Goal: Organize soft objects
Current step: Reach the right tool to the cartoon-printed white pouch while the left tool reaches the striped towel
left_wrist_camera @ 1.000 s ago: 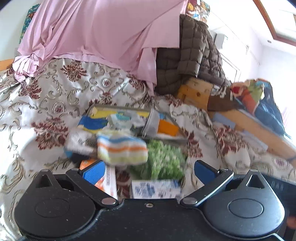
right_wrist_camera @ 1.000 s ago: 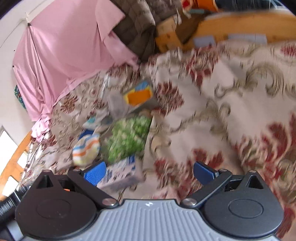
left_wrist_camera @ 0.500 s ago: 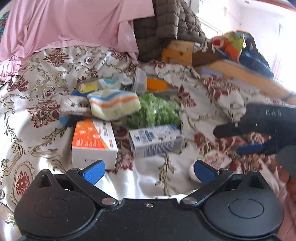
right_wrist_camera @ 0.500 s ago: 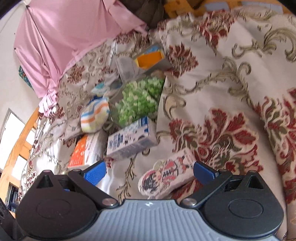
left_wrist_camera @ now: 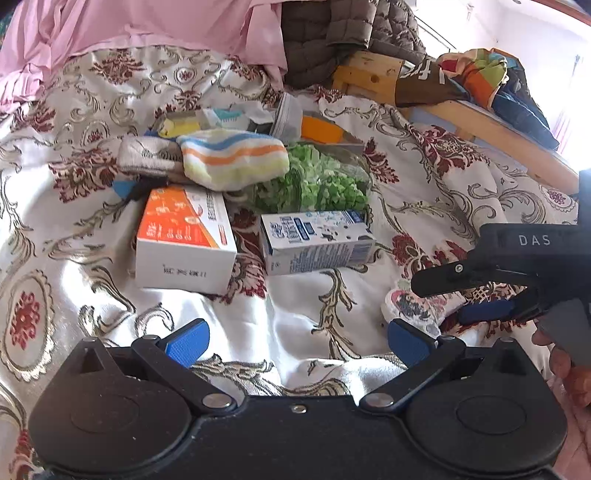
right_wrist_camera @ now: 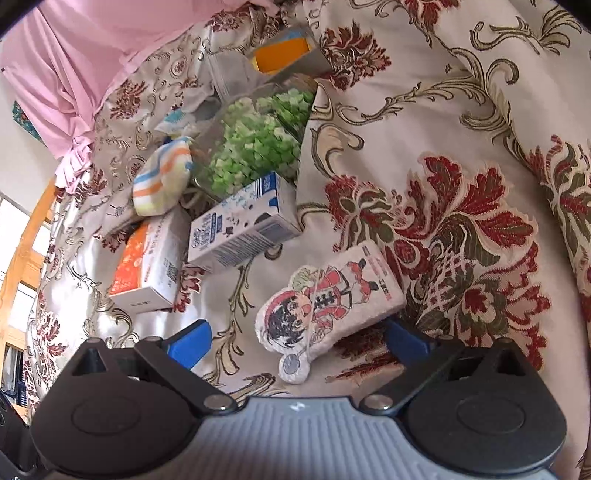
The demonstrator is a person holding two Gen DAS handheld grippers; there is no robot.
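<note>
A small white cartoon-print soft pouch point(right_wrist_camera: 325, 302) lies on the floral bedspread point(right_wrist_camera: 424, 122). My right gripper point(right_wrist_camera: 297, 339) is open around it, and the pouch's right end touches the right finger. The left wrist view shows this pouch point(left_wrist_camera: 413, 306) between the right gripper's point(left_wrist_camera: 439, 301) spread fingers. My left gripper point(left_wrist_camera: 297, 341) is open and holds nothing, low over bare bedspread. Ahead is a pile: a striped sock point(left_wrist_camera: 232, 157) resting on a grey patterned sock point(left_wrist_camera: 147, 155), and a bag of green pieces point(left_wrist_camera: 317, 181).
An orange-white box point(left_wrist_camera: 184, 236) and a blue-white carton point(left_wrist_camera: 317, 240) lie in front of the pile. An open tin point(left_wrist_camera: 321, 129) with small items sits behind it. Pink cloth point(left_wrist_camera: 147, 22), a brown quilted jacket point(left_wrist_camera: 332, 33) and a wooden bed frame point(left_wrist_camera: 491, 125) border the bedspread.
Both grippers pulled back from the pile and came lower. The right gripper closed in on the cartoon pouch, which now lies between its open fingers.
</note>
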